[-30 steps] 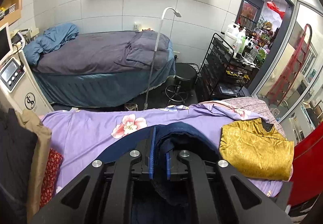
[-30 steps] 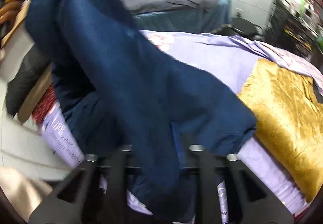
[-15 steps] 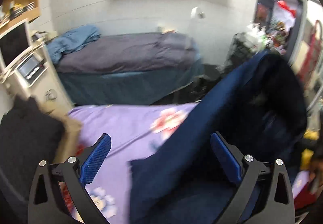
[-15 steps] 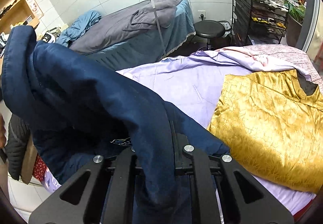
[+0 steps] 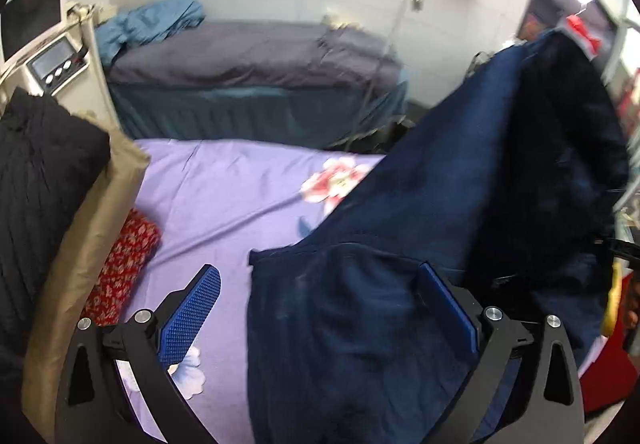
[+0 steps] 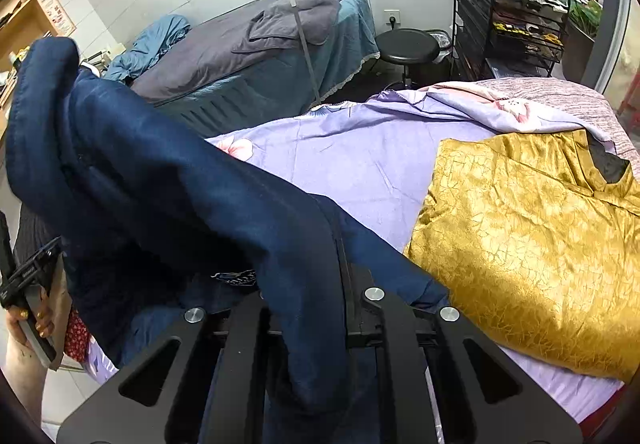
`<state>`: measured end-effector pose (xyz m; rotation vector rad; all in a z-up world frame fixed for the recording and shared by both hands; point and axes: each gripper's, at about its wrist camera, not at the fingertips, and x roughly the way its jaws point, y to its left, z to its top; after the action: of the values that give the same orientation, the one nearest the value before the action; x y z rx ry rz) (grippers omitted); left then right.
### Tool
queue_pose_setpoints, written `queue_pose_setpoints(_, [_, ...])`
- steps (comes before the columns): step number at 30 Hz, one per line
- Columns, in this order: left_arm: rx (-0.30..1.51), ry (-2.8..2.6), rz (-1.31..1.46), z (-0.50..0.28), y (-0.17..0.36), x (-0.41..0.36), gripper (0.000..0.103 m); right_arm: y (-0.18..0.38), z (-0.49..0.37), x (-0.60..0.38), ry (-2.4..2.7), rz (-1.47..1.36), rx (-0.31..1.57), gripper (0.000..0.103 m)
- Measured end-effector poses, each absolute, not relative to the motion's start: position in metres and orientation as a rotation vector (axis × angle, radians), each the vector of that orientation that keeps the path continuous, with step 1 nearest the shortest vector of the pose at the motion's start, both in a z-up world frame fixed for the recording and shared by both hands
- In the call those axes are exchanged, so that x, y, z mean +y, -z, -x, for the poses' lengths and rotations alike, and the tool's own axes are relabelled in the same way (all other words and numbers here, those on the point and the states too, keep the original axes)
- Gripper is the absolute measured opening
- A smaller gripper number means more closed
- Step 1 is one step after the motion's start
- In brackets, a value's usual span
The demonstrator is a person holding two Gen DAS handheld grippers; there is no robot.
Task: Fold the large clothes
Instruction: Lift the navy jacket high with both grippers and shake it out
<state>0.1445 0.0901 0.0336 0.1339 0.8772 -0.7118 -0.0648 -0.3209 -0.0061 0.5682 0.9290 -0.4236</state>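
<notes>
Your left wrist view looks down and forward, close over the lilac floral bedsheet (image 5: 240, 195), facing the grey-covered treatment bed (image 5: 248, 59) by the wall. Your right wrist view looks likewise from further right; both share the draped navy-blue garment (image 6: 224, 203).

Your left claw (image 5: 316, 308) has matte black arms, silver screws and blue, dimple-textured pads (image 5: 190, 318). Your right claw (image 6: 316, 308) is the same black, with silver screws. Your fingernails are gold.

No legible text or labels.
</notes>
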Motion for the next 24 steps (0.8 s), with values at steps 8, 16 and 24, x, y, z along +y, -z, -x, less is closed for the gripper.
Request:
queue_pose_setpoints(8, [0.871, 0.591, -0.337, -0.146, 0.015, 0.065, 0.095, 0.003, 0.077, -0.310, 0.386, -0.584, 0.900, 0.011])
queue_pose_setpoints(16, [0.959, 0.577, -0.162, -0.144, -0.016, 0.075, 0.008, -0.044, 0.112, -0.305, 0.272, -0.609, 0.739, 0.010])
queue_pose_setpoints(24, [0.711, 0.758, -0.146, -0.053, -0.156, 0.150, 0.007, -0.137, 0.203, -0.327, -0.014, -0.673, 0.442, 0.010])
